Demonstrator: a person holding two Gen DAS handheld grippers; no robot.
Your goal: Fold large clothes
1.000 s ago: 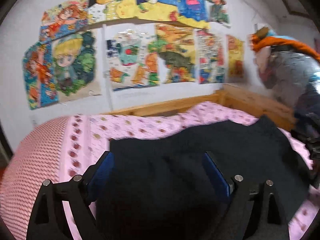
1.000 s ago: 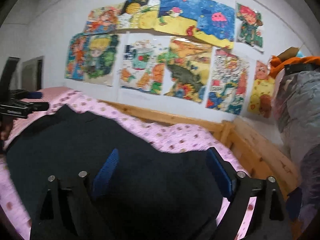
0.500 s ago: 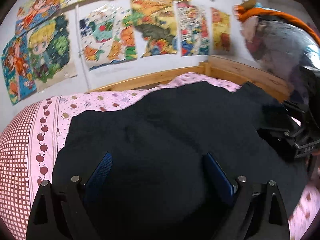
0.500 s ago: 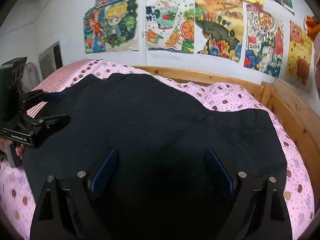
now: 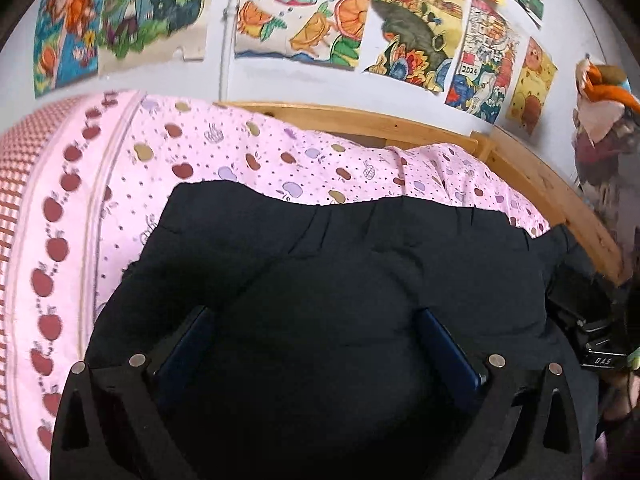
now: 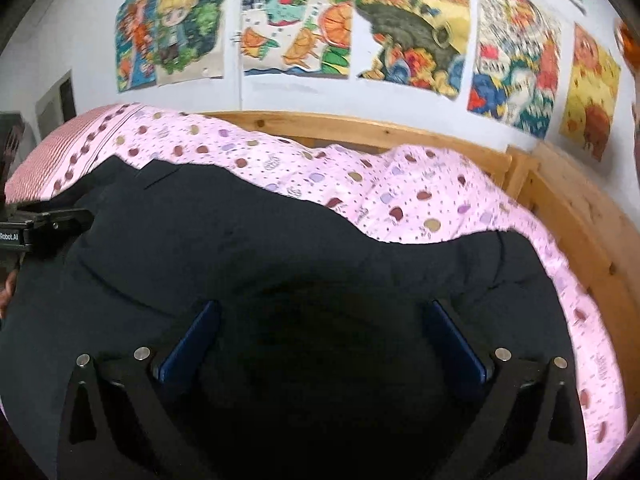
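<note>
A dark garment (image 5: 360, 280) lies spread across the pink apple-print bedspread (image 5: 240, 160), short of the wooden bed frame (image 5: 360, 120) along the poster-covered wall. The left gripper (image 5: 316, 340) and right gripper (image 6: 320, 332) point down over it side by side, jaws just widened and standing apart, the cloth below and ahead, nothing pinched.

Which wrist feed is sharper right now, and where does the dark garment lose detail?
Left wrist: fairly sharp, black garment keeps its creases up top, turns featureless between the fingers. Right wrist: posters at right smeared by motion blur, garment near-black in the middle. Both bow the wooden bed frame.
</note>
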